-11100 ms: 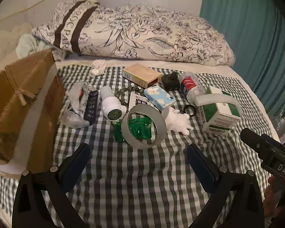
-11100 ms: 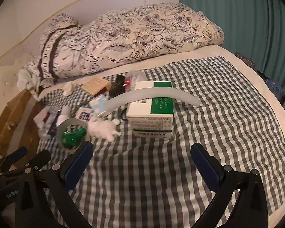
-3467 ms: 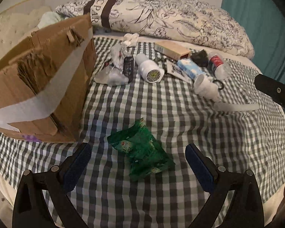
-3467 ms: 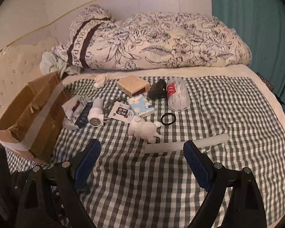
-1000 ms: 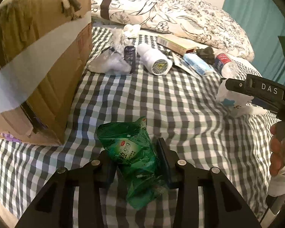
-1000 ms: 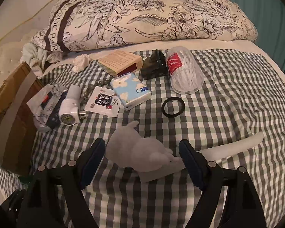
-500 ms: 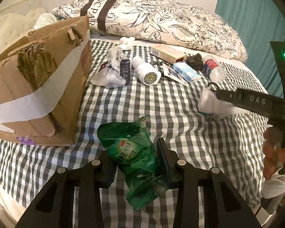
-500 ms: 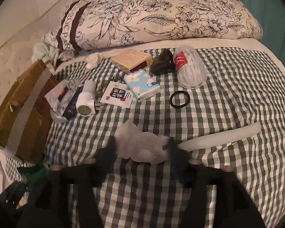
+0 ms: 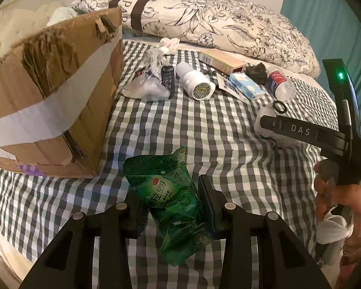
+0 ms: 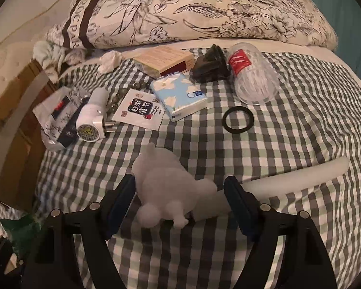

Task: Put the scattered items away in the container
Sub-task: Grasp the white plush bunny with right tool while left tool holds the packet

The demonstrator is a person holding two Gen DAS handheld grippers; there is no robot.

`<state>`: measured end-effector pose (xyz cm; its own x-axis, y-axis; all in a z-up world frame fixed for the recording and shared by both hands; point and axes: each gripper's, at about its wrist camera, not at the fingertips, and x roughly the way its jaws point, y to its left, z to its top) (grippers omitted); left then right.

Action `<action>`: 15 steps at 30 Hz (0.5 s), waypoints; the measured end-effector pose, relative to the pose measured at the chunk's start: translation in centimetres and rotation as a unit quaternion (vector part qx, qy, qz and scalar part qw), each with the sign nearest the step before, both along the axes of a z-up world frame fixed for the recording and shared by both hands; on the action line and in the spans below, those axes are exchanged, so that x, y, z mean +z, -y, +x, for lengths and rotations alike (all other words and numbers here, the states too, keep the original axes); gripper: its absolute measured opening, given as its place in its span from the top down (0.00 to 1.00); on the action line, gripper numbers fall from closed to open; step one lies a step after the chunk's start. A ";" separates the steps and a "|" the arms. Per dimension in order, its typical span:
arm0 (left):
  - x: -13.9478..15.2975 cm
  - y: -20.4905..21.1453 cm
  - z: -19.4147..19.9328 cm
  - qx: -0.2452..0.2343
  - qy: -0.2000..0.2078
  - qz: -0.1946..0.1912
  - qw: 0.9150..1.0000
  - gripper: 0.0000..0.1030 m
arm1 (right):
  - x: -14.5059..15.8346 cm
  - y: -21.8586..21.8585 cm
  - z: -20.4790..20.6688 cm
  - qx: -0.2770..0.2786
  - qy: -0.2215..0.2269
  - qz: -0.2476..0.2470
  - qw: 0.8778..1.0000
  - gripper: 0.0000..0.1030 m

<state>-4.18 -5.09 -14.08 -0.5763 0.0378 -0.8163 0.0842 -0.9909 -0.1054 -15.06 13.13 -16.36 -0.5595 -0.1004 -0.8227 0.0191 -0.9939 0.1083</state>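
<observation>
My left gripper point(image 9: 170, 197) is shut on a green snack packet point(image 9: 170, 197) and holds it above the checked bedspread, just right of the open cardboard box point(image 9: 48, 91). My right gripper point(image 10: 179, 195) stands around a white plush toy point(image 10: 166, 187) that lies on the bedspread; its jaws are spread with a gap on the right side, touching on the left. The right gripper also shows in the left wrist view point(image 9: 272, 122), over the toy. The packet's corner shows in the right wrist view point(image 10: 19, 231).
Scattered on the bedspread: a white plug adapter point(image 10: 91, 120), plastic wrapper point(image 10: 57, 113), card point(image 10: 139, 110), tissue pack point(image 10: 180, 98), tan box point(image 10: 163, 60), black object point(image 10: 211, 67), clear cup point(image 10: 252, 77), black ring point(image 10: 238, 120), white foam strip point(image 10: 296, 180). A floral pillow point(image 10: 192, 9) lies behind.
My left gripper shut on the green packet a second ago and has lifted it. My right gripper has moved down around the white plush toy, jaws narrowing.
</observation>
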 end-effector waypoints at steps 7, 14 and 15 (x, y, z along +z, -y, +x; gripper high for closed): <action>-0.7 0.3 -0.2 0.003 0.011 0.002 1.000 0.62 | -0.7 0.3 -0.2 0.011 -0.001 0.022 1.000 0.45; -0.8 0.6 -0.2 0.010 0.015 0.001 1.000 0.62 | 0.3 0.3 1.0 0.025 -0.014 0.027 0.999 0.53; -0.7 0.6 -0.1 0.011 0.013 -0.001 1.000 0.62 | 0.6 0.2 1.4 0.024 -0.019 0.025 0.999 0.53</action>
